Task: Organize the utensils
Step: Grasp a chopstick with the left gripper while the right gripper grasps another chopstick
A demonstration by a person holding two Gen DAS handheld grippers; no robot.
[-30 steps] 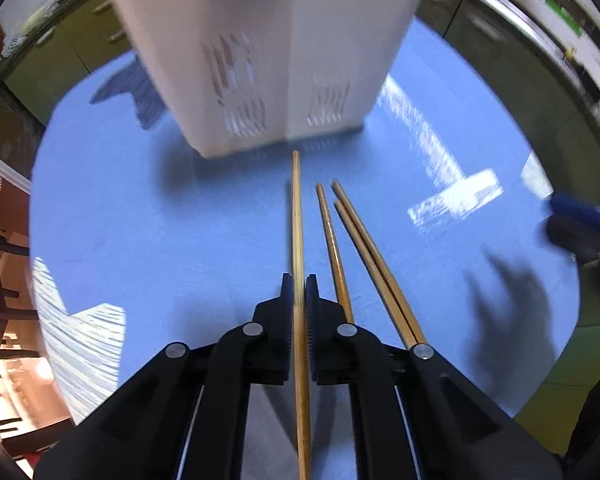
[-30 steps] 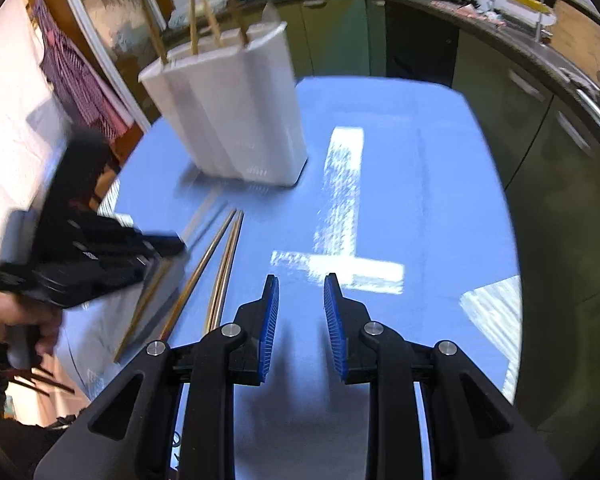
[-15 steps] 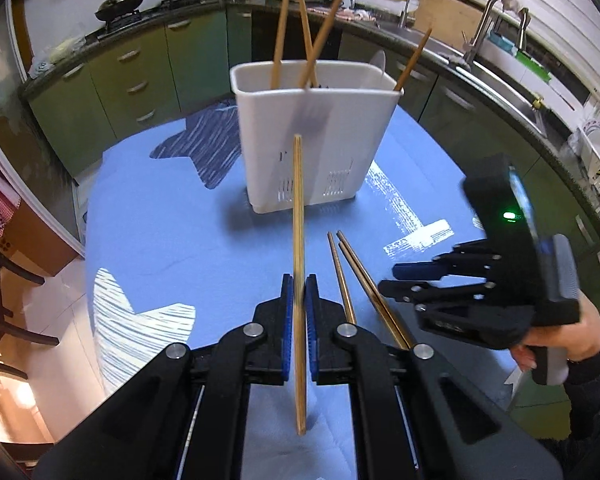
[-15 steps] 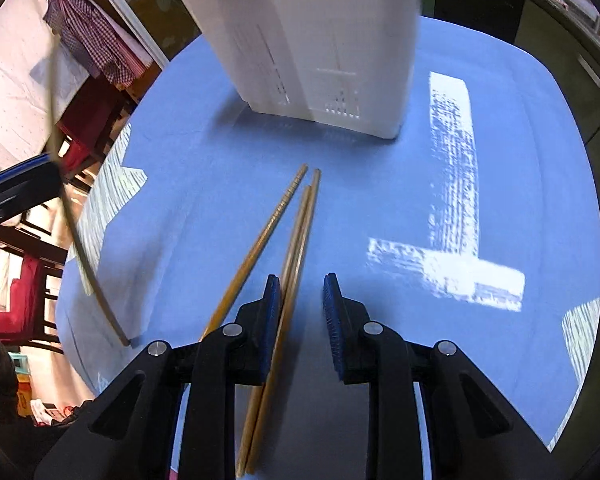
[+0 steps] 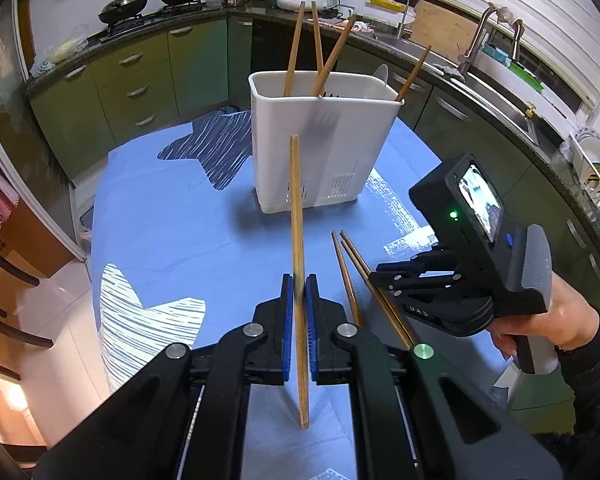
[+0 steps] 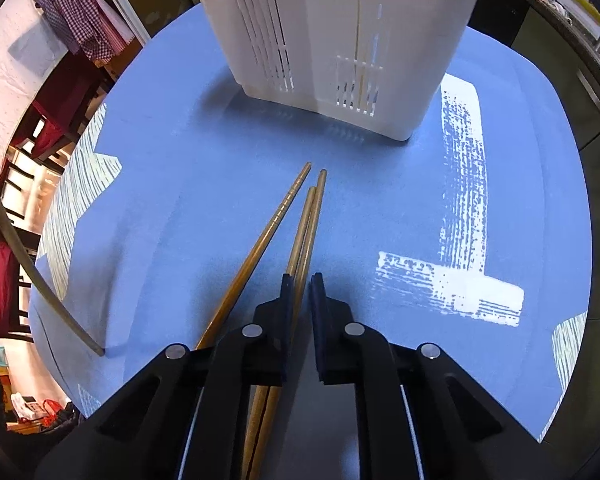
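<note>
Compared with half a second earlier, the left gripper (image 5: 299,292) had drawn slightly back and up with its chopstick, so the white utensil holder (image 5: 320,152) appeared smaller and more of the kitchen came into view; the right gripper (image 6: 300,292) had dropped lower over the loose chopsticks, its jaws narrowed from a moderate gap to a small one.

Left side: the left gripper was clamped on a single chopstick (image 5: 297,216), held clear of the blue desk (image 5: 172,216). Its long axis ran along the fingers, the far end pointing at the holder's front wall, the near end projecting back between the finger arms. Several chopsticks stood tilted inside the holder.

Right side: three loose chopsticks (image 6: 296,224) lay on the desk, long axes directed toward the holder's base (image 6: 340,92), tips well short of it. Two lay touching side by side; the third splayed off to the left. The right gripper's jaws straddled the touching pair, the left pad at the pair's edge; whether contact had been made cannot be told. In the left wrist view the right gripper (image 5: 374,278) sat low at the same pair.
</note>
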